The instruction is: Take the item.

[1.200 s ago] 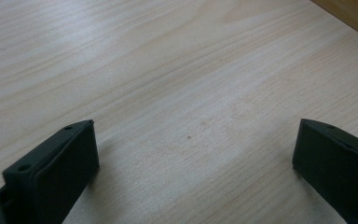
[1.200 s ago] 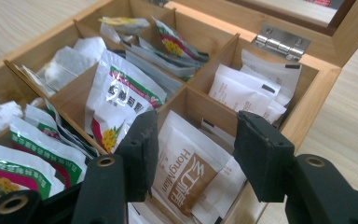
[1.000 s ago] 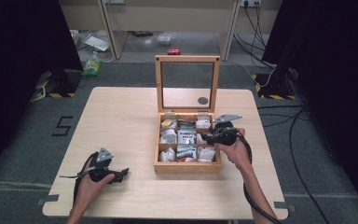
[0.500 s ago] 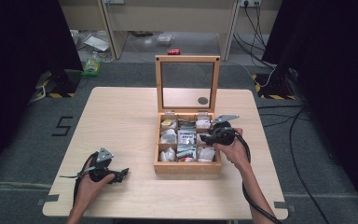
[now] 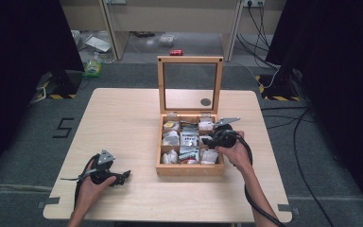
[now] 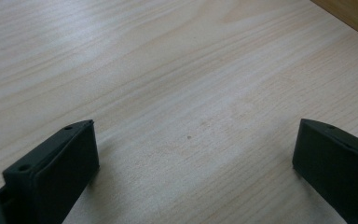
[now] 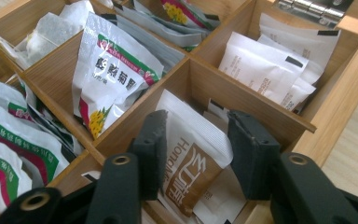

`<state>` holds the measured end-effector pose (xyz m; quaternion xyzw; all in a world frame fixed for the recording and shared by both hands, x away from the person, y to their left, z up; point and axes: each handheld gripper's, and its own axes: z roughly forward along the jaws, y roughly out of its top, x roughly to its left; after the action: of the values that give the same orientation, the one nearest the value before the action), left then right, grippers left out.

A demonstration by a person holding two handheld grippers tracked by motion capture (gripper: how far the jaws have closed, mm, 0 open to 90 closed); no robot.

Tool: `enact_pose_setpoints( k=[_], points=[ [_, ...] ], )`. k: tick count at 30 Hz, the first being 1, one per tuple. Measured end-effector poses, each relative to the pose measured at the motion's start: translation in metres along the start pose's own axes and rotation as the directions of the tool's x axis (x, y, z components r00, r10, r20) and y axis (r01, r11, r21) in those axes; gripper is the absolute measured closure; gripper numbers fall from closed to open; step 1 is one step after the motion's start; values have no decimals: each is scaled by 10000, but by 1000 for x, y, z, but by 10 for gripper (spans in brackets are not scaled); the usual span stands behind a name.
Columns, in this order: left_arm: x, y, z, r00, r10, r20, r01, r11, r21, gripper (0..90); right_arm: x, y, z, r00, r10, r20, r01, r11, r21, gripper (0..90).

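Note:
A wooden compartment box (image 5: pixel 189 169) stands on the table with its glass lid (image 5: pixel 189 60) raised. My right gripper (image 5: pixel 207 141) dips into the box's right-hand side. In the right gripper view its jaws (image 7: pixel 196 119) have just been closing around an upright white and brown sachet (image 7: pixel 191 163); the pads sit at its edges and it looks unbent. My left gripper (image 5: pixel 124 176) rests near the table's front left, jaws wide apart (image 6: pixel 196 123) over bare wood (image 6: pixel 168 56).
The neighbouring compartments hold a green and white sachet (image 7: pixel 112 70), plain white sachets (image 7: pixel 270 70) and several others. A dark round mark (image 5: pixel 206 101) lies behind the lid. Cables and clutter lie on the floor beyond the table (image 5: pixel 123 118).
None visible in the high view; both hands stay where they were.

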<state>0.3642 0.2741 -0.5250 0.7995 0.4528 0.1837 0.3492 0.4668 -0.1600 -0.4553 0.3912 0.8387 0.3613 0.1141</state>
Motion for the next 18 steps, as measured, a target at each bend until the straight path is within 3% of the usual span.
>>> enact_pose_setpoints(
  k=[6,11,18],
  points=[
    [0,0,0,10000,0,-1,0,10000,-2,0,-3,-3,0,9995,153,-261,-154,9999,-51,692],
    [0,0,0,10000,-1,1,1,10000,-2,0,-4,-3,-4,9997,80,-244,-85,9998,-183,806],
    [0,0,0,10000,-1,-2,1,10000,0,0,-4,-2,-7,9998,35,-201,-45,9988,-486,880]
  ],
)
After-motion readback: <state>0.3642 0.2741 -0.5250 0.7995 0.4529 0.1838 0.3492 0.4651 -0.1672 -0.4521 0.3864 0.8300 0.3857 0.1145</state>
